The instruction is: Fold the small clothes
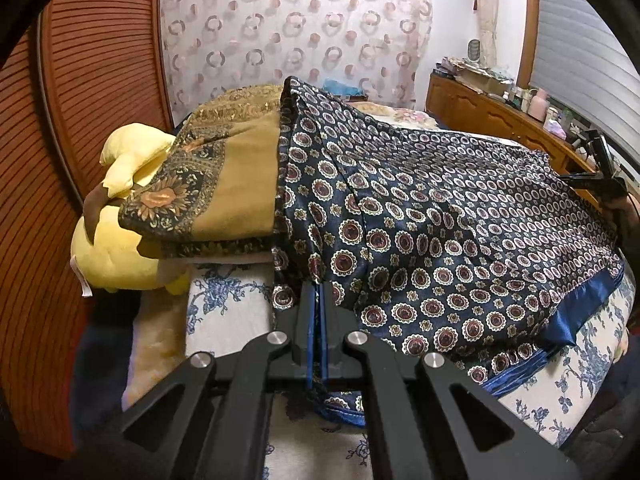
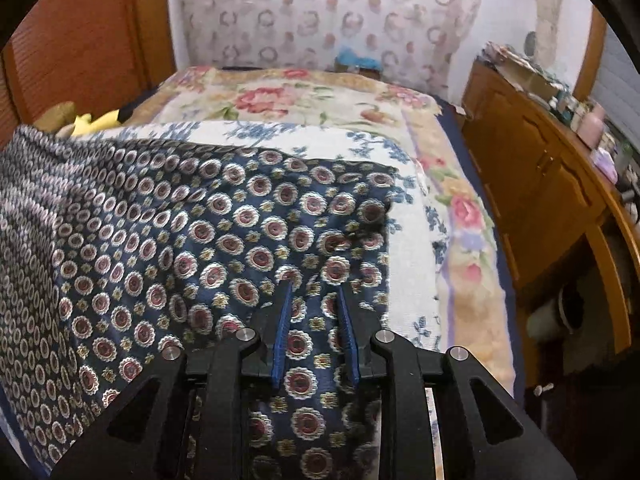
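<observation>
Fingers of the left gripper point(image 1: 318, 304) are pressing together, pinching a fold of the navy patterned garment point(image 1: 440, 216) at its near edge. Those of the right gripper point(image 2: 316, 304) are standing apart above the same cloth point(image 2: 224, 232), gripping nothing. The garment is lying draped across the floral bedspread point(image 2: 460, 288), rising toward the left grip. Beyond it, an ochre blanket point(image 1: 236, 184) is covering a yellow plush toy point(image 1: 116, 248), and a wooden dresser point(image 2: 532, 176) is standing alongside the bed.
</observation>
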### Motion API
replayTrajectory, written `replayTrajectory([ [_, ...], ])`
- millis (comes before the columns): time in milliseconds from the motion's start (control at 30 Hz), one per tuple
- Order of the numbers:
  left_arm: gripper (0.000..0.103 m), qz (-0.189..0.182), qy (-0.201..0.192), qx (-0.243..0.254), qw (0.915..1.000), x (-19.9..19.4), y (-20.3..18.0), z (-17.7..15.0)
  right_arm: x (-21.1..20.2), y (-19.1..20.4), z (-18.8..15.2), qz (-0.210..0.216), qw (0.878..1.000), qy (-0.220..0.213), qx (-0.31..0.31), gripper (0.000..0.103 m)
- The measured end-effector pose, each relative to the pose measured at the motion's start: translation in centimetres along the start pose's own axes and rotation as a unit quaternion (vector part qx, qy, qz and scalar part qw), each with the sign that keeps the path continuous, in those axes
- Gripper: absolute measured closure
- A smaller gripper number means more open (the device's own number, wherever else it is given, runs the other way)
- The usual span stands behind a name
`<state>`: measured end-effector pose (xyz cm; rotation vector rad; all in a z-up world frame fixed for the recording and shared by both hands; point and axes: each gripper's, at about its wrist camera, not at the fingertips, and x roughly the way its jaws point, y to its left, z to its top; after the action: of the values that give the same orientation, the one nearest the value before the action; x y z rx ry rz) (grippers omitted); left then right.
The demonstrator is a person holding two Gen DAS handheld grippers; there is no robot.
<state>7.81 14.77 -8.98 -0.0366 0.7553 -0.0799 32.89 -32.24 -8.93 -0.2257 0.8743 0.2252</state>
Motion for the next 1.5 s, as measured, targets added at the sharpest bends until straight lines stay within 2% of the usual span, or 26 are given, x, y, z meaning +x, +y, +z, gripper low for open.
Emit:
replayTrajectory([
  [33,0.103,-0.001,0.001,-0.001,1.0000,0.1,0.0,0.0,0.1,0.1,0.0,-0.007,1.000,0.003,0.000,0.055],
  [67,0.103,-0.002,0.001,-0.001,1.0000,0.1,-0.1,-0.1,0.2,-0.1,0.1,-0.021,1.000,0.005,0.005,0.052],
  [167,0.103,-0.005,0.004,0.001,1.0000,0.3,-0.3,-0.3,0.3,-1.0,0.1,-0.004,1.000,0.008,0.027,0.051],
  [200,0.103,-0.005,0.005,0.001,1.0000,0.4,-0.4,-0.4,0.4,-1.2,0.0,0.004,0.999,0.008,0.034,0.061],
  [233,0.103,-0.004,0.006,0.002,1.0000,0.4,-0.5,-0.5,0.3,-1.2,0.0,0.009,0.999,0.005,0.032,0.085],
  [300,0.103,-0.004,0.005,0.002,1.0000,0.4,-0.5,-0.5,0.2,-0.5,0.0,0.027,1.000,-0.002,0.010,0.098],
  [367,0.103,-0.004,0.004,0.002,1.0000,0.2,-0.6,-0.5,-0.1,0.3,-0.1,0.016,1.000,-0.003,-0.012,0.101],
  [433,0.103,-0.005,0.003,0.000,1.0000,0.2,-0.4,-0.5,-1.0,0.6,0.2,-0.020,0.999,-0.021,-0.020,0.101],
  [533,0.103,-0.004,0.003,0.000,1.0000,0.2,-0.3,-0.5,-2.9,-0.4,1.1,-0.133,0.990,-0.052,0.018,0.101],
  [567,0.103,-0.004,0.003,-0.001,1.0000,0.2,-0.3,-0.5,-3.5,-0.8,1.4,-0.158,0.985,-0.063,0.024,0.098],
  [633,0.103,-0.005,0.002,-0.002,1.0000,0.1,-0.2,-0.5,-4.0,-1.6,1.8,-0.145,0.986,-0.069,0.034,0.070],
  [667,0.103,-0.005,0.002,-0.002,1.0000,0.0,-0.2,-0.5,-4.1,-1.8,2.0,-0.137,0.988,-0.064,0.033,0.067],
  [733,0.103,-0.005,0.001,-0.002,1.0000,-0.1,-0.2,-0.6,-4.5,-1.9,2.0,-0.137,0.988,-0.067,0.037,0.066],
  [833,0.103,-0.003,0.001,0.000,1.0000,-0.2,-0.2,-0.6,-4.9,-1.8,1.4,-0.104,0.992,-0.065,0.042,0.066],
  [1067,0.100,-0.012,-0.004,-0.005,0.9999,-1.3,-0.2,-0.7,-3.9,-0.5,-0.6,-0.060,0.997,-0.044,0.032,0.066],
  [1100,0.096,-0.012,-0.005,-0.005,0.9999,-1.5,-0.2,-0.7,-4.0,-0.2,-1.0,-0.050,0.997,-0.042,0.028,0.064],
  [1200,0.076,-0.002,-0.007,-0.006,1.0000,-1.8,0.0,-0.7,-4.1,1.1,-1.8,-0.030,0.999,-0.034,0.012,0.049],
  [1267,0.073,0.000,-0.004,-0.013,0.9999,-1.7,0.4,-0.8,-4.2,1.9,-2.4,-0.023,0.999,-0.032,0.004,0.043],
  [1400,0.069,0.018,0.017,-0.013,0.9996,-0.4,1.0,-1.0,-5.3,3.6,-3.6,-0.003,0.999,-0.038,-0.001,0.043],
  [1500,0.069,0.018,0.030,-0.018,0.9992,0.5,1.1,-1.0,-5.9,5.1,-4.6,0.016,0.999,-0.038,-0.009,0.043],
])
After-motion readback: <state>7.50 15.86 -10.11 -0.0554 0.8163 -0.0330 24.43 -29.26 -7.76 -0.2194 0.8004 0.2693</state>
